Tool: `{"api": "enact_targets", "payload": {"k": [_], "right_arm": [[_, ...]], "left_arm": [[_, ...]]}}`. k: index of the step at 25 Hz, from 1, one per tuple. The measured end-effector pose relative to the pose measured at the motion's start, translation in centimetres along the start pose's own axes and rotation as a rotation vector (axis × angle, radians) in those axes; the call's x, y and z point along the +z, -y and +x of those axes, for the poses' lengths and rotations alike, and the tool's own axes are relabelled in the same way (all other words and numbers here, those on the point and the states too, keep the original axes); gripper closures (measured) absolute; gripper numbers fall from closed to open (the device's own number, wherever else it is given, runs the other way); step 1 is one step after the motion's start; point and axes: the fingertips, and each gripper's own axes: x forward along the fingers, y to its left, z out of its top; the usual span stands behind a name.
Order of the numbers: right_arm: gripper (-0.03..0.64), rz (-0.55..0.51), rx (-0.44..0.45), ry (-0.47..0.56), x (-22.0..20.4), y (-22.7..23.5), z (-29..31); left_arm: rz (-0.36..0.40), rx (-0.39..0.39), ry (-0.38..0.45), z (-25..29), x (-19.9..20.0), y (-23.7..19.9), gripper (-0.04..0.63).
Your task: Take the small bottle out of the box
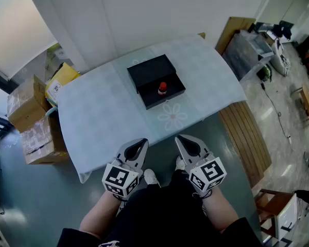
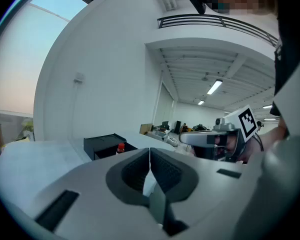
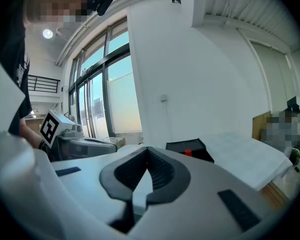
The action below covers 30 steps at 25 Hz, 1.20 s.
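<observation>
Pose check: left grey tongs (image 1: 140, 144) and right grey tongs (image 1: 183, 142) are held side by side, slightly apart, close in front of the body, both pointing forward and tilted a little down. Jaws on each are closed tip to tip with nothing between them. Bare forearms (image 1: 99, 216) run back from the black-and-white marker cubes (image 1: 121, 179), and the tips angle slightly toward each other.

Your box (image 1: 149, 71) is black and rectangular. It lies flat toward the far middle of the counter (image 1: 103, 117), turned at a slant to the counter's edges. A plain black top covers its rear part, and its front part is open like a shallow tray. Your small bottle (image 1: 162, 89) stands upright in that open part, just beside the covered section. Its cap is red, and its body is too small to make out.
</observation>
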Motion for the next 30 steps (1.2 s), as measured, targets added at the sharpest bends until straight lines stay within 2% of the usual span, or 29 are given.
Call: {"api": "enact_targets", "payload": {"k": [13, 30], "right_arm": [[0.594, -0.020, 0.016, 0.025, 0.2, -0.1, -0.5], [0.594, -0.037, 0.009, 0.038, 1.8, 3.7, -0.9]], "left_arm": [[0.012, 0.004, -0.005, 0.2, -0.1, 0.4, 0.566], [0.013, 0.021, 0.003, 2.9, 0.7, 1.2, 0.566]]}}
